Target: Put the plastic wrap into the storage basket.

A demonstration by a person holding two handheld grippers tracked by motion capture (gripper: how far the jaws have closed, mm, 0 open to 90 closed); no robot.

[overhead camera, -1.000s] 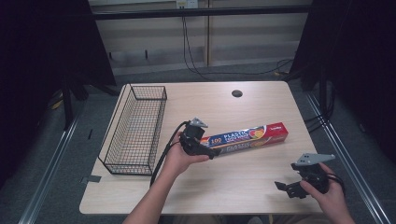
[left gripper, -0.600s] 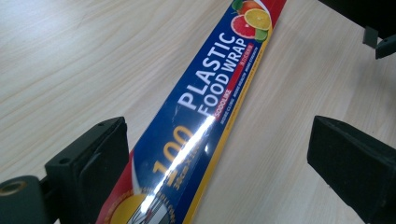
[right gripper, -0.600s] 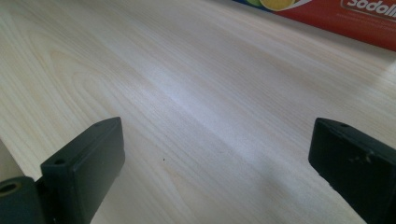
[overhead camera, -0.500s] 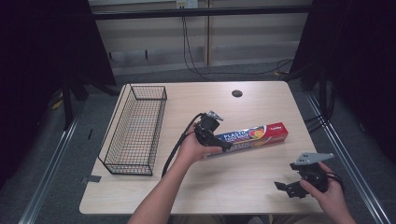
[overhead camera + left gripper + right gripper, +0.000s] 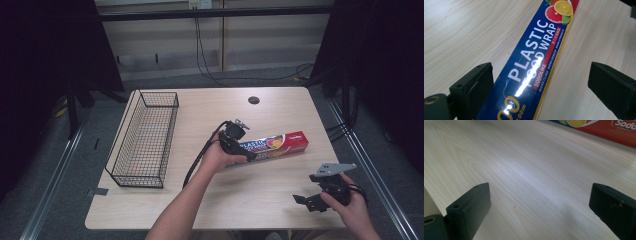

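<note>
Fingers [image 5: 471,90] of the left gripper [image 5: 239,145] stand wide on either side of the long blue-and-red cardboard box of plastic food wrap [image 5: 536,62] – they have just been narrowing, without pressing yet. It lies flat on the pale wooden desk [image 5: 210,110], near the black wire basket [image 5: 145,137]. Idle, the right gripper [image 5: 312,197] gapes over bare wood.

Left hand-held gripper [image 5: 239,145] reaches forward, jaws wide (just closing slightly); right hand-held gripper [image 5: 312,197] gapes, low.
</note>
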